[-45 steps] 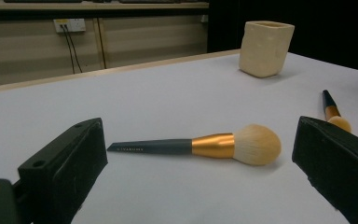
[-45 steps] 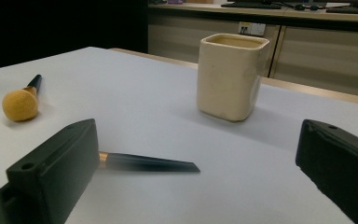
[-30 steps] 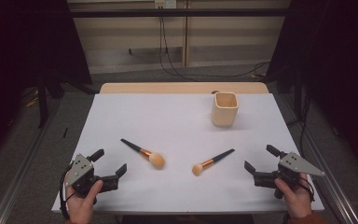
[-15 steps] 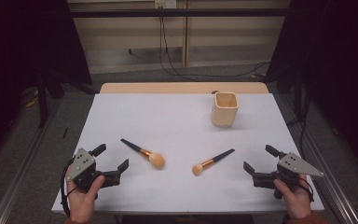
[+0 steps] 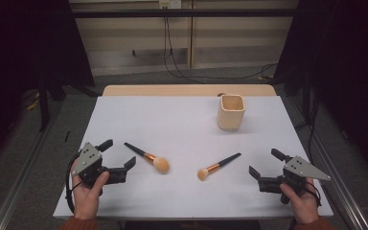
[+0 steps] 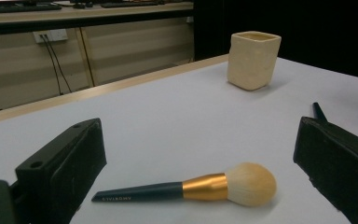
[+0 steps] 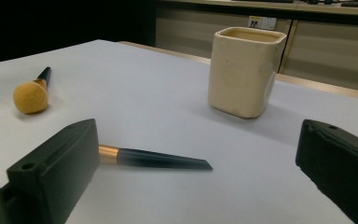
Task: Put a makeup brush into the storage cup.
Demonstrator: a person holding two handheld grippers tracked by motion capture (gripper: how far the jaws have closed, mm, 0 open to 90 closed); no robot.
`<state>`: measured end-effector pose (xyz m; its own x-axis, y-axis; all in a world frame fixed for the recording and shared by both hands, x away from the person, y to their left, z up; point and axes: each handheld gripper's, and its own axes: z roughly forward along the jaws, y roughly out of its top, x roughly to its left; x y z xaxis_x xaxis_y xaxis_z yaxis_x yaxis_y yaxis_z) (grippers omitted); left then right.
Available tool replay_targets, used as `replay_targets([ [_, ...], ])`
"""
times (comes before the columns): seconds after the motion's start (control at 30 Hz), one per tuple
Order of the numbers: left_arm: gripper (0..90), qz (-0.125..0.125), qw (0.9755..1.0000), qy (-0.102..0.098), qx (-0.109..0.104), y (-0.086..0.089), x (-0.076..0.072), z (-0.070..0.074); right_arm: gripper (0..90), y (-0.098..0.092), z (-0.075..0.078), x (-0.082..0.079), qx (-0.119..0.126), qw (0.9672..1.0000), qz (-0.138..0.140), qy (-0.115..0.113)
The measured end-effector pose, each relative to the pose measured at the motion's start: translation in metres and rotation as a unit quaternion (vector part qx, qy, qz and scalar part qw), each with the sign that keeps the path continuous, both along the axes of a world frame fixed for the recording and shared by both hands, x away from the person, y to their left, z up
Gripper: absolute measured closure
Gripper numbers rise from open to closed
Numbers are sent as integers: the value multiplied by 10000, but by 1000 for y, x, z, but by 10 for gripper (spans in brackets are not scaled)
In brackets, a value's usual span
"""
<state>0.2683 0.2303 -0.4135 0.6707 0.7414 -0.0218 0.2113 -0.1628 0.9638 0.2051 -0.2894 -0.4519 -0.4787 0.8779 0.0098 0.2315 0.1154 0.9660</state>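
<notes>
Two makeup brushes lie on the white table (image 5: 182, 124). The left brush (image 5: 146, 155) (image 6: 191, 186) has a dark handle, a gold ferrule and a tan puff head pointing right. My left gripper (image 5: 120, 153) (image 6: 198, 149) stands open just left of it, the brush lying between its jaws on the table. The right brush (image 5: 219, 165) (image 7: 154, 158) points its head to the left. Right of it my right gripper (image 5: 263, 162) (image 7: 196, 154) is open and holds nothing. A cream square cup (image 5: 231, 112) (image 6: 253, 59) (image 7: 243, 70) stands upright at the back right.
The table's wooden far edge (image 5: 187, 90) shows beyond the white sheet. Cables (image 5: 172, 57) trail on the floor behind. Dark curtains flank both sides, and a metal rail (image 5: 19, 191) runs along the left.
My left gripper has edged forward a little toward the left brush. The right gripper has barely moved, and the brushes and cup lie as before.
</notes>
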Motion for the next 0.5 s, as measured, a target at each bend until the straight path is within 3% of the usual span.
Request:
replay_targets([
  [0.23, 17, -80, 9999, -81, -16, -11, 16, 8, 0, 0, 0, 0, 3, 10000, 14, -11],
  [0.3, 17, -150, 9999, 12, -24, -13, 21, 8, 0, -1, 0, 0, 6, 10000, 14, -9],
  [0.5, 17, -199, 9998, 2, 1, -18, 36, 9, 0, 0, 0, 0, 4, 10000, 36, -23],
])
